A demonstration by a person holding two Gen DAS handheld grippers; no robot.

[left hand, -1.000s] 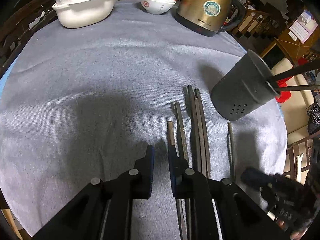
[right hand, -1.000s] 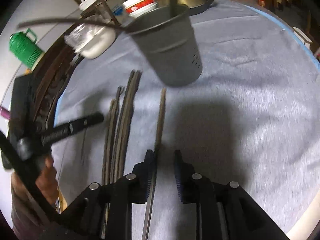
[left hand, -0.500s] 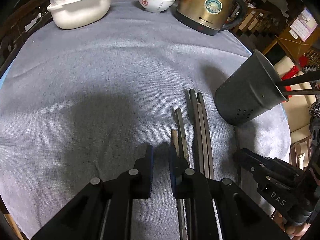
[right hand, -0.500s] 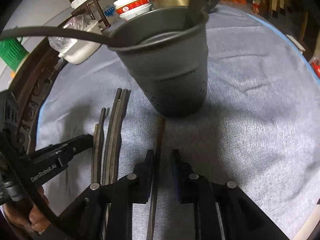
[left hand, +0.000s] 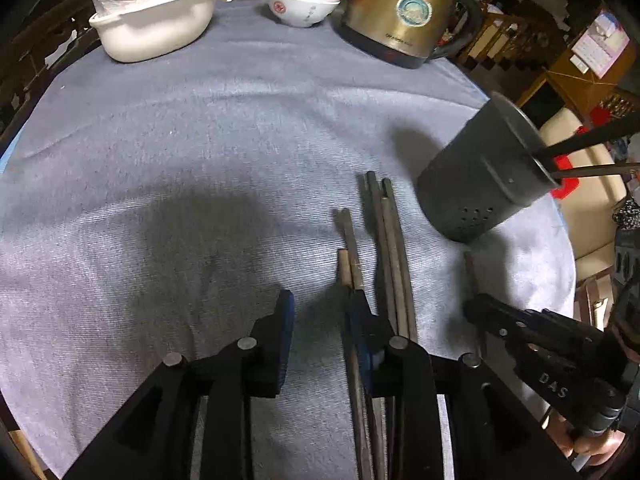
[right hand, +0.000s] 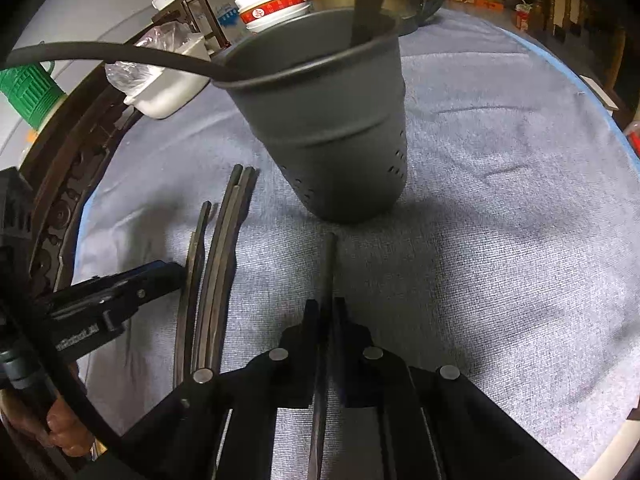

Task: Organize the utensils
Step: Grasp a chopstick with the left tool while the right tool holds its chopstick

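Several dark chopsticks [left hand: 386,240] lie side by side on the grey cloth, also seen in the right wrist view [right hand: 224,248]. My left gripper [left hand: 320,316] hovers over their left side. Its jaws are opening, with only cloth between the blue pads, and its right finger [left hand: 358,320] sits over the two leftmost sticks. My right gripper [right hand: 326,308] is shut on a single chopstick [right hand: 329,268] that points at the dark perforated holder [right hand: 332,132]. The holder [left hand: 480,184] stands upright with a few sticks in it.
At the far edge of the round table [left hand: 200,140] stand a white tub with a plastic bag [left hand: 156,28], stacked red-and-white bowls [left hand: 304,0] and a gold kettle [left hand: 404,16]. A green container [right hand: 28,88] sits off the table. Carved wooden chairs ring the table.
The left jaws have spread apart in place. The right jaws have closed onto the single chopstick, and the right gripper has come closer to the holder.
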